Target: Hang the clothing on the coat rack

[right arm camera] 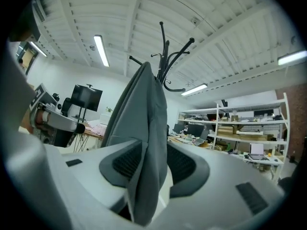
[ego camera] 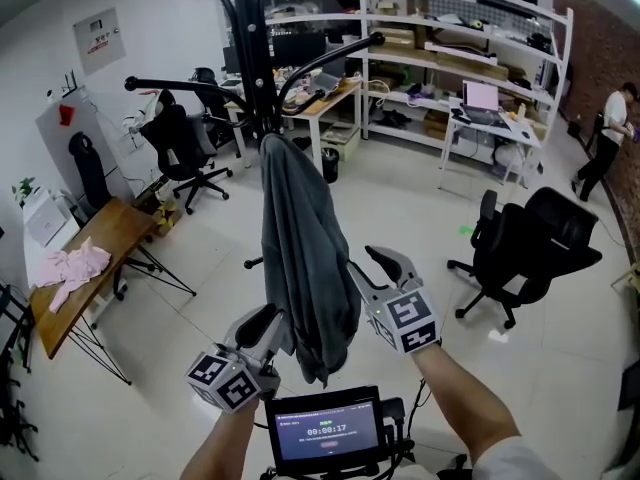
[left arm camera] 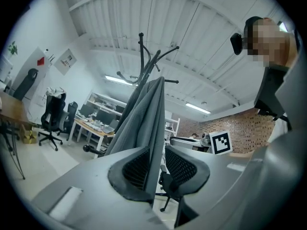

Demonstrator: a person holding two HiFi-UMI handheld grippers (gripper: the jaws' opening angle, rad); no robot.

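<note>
A grey garment (ego camera: 300, 258) hangs from a hook of the black coat rack (ego camera: 250, 48) and drapes down between my two grippers. My left gripper (ego camera: 272, 328) is at its lower left edge. In the left gripper view the garment (left arm camera: 144, 123) runs between the jaws of this gripper (left arm camera: 156, 169), lying against the left pad with a thin gap at the right pad. My right gripper (ego camera: 365, 273) is at the garment's right side. Its jaws (right arm camera: 151, 164) stand apart around a hanging fold of the garment (right arm camera: 144, 123), with a gap at the right pad. The rack's hooks (right arm camera: 165, 51) rise above.
A black office chair (ego camera: 530, 243) stands on the right, another (ego camera: 180, 148) at the back left. A wooden table (ego camera: 60, 313) on the left carries pink cloth (ego camera: 75, 268). White shelves (ego camera: 450, 48) line the back wall. A person (ego camera: 610, 138) stands far right. A small screen (ego camera: 325, 430) sits below.
</note>
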